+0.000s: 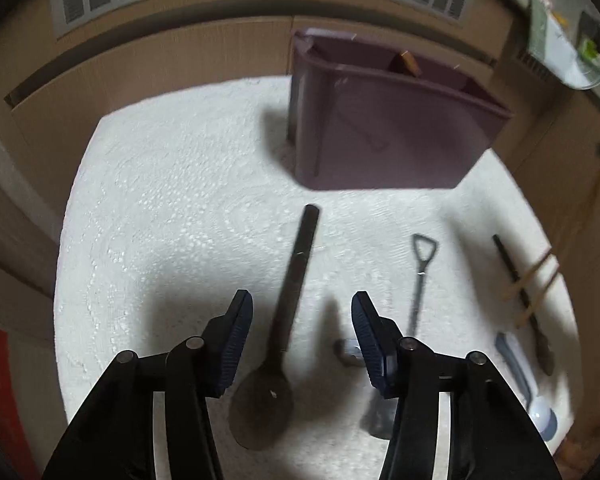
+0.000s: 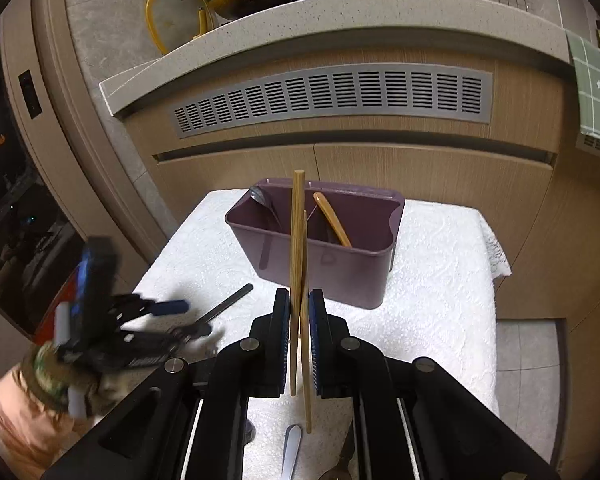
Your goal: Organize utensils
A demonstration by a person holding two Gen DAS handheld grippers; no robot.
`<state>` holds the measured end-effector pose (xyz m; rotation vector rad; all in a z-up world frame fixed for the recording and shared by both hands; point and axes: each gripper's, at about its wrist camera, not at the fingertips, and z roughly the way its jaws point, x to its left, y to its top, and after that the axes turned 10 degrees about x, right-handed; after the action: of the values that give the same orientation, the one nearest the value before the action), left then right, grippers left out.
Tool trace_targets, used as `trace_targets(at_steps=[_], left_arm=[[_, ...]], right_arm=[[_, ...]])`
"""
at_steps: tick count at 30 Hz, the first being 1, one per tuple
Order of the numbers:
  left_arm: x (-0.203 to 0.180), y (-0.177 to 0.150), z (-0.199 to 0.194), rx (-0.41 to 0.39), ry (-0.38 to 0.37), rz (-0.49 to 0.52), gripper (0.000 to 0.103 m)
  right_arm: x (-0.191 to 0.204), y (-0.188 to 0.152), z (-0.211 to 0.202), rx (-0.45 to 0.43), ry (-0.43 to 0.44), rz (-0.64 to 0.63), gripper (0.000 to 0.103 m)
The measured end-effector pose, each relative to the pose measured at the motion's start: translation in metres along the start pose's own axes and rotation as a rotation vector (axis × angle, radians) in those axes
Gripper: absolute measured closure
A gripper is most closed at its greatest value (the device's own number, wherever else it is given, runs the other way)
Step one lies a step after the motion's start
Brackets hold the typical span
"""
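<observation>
We take the purple caddy (image 2: 320, 256) on the white cloth (image 2: 440, 280) as the destination; a spoon and an orange utensil already stand inside. The chief risk lies with the right gripper (image 2: 299, 312), whose jaws are clamped narrow on two wooden chopsticks (image 2: 297, 240) held upright before the caddy: the sticks sit unevenly, so one could slip or catch the rim. The left gripper (image 1: 302, 320), angled steeply down, straddles the dark ladle (image 1: 287, 312) with half-open jaws not touching it; blur suggests haste, and a misaligned closure could nudge it toward the small shovel spoon (image 1: 418, 280).
</observation>
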<state>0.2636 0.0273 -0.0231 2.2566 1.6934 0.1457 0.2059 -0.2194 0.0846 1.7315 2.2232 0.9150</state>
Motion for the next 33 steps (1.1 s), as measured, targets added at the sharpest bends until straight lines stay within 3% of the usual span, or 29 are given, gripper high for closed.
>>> trace_targets(at_steps=[3,4,6,9,13,15,21,24,28,33], left_arm=[[0.001,-0.009,0.0,0.013,0.018,0.002,0.051],[0.001,-0.016,0.0,-0.043,0.033,0.013,0.051],[0.001,-0.032,0.003,-0.047,0.061,-0.004,0.051],[-0.006,-0.056,0.006,-0.063,0.032,-0.019,0.051],[-0.029,-0.08,0.002,-0.029,-0.073,0.038,0.058],[-0.041,-0.087,-0.001,-0.02,-0.07,0.076,0.058],[-0.035,-0.082,-0.021,-0.075,-0.06,0.019,0.057],[-0.019,-0.073,-0.02,-0.053,-0.079,-0.064,0.057],[-0.012,-0.065,-0.014,-0.038,-0.111,-0.096,0.057],[-0.014,-0.053,-0.014,-0.087,-0.063,-0.115,0.057]], right_arm=[[-0.001,-0.003,-0.003,0.002,0.005,-0.01,0.094],[-0.001,-0.004,-0.002,0.008,0.003,-0.017,0.094],[-0.002,-0.008,0.003,0.029,-0.002,-0.024,0.094],[-0.003,-0.015,0.017,0.06,-0.017,-0.02,0.094],[-0.004,-0.022,0.029,0.105,0.006,-0.008,0.096],[-0.001,-0.027,0.038,0.137,0.007,-0.014,0.097],[0.001,-0.041,0.057,0.194,0.018,-0.017,0.1],[-0.001,-0.045,0.059,0.203,0.026,-0.017,0.1],[-0.005,-0.05,0.059,0.19,0.007,-0.023,0.099],[-0.006,-0.041,0.069,0.17,-0.023,-0.042,0.088]])
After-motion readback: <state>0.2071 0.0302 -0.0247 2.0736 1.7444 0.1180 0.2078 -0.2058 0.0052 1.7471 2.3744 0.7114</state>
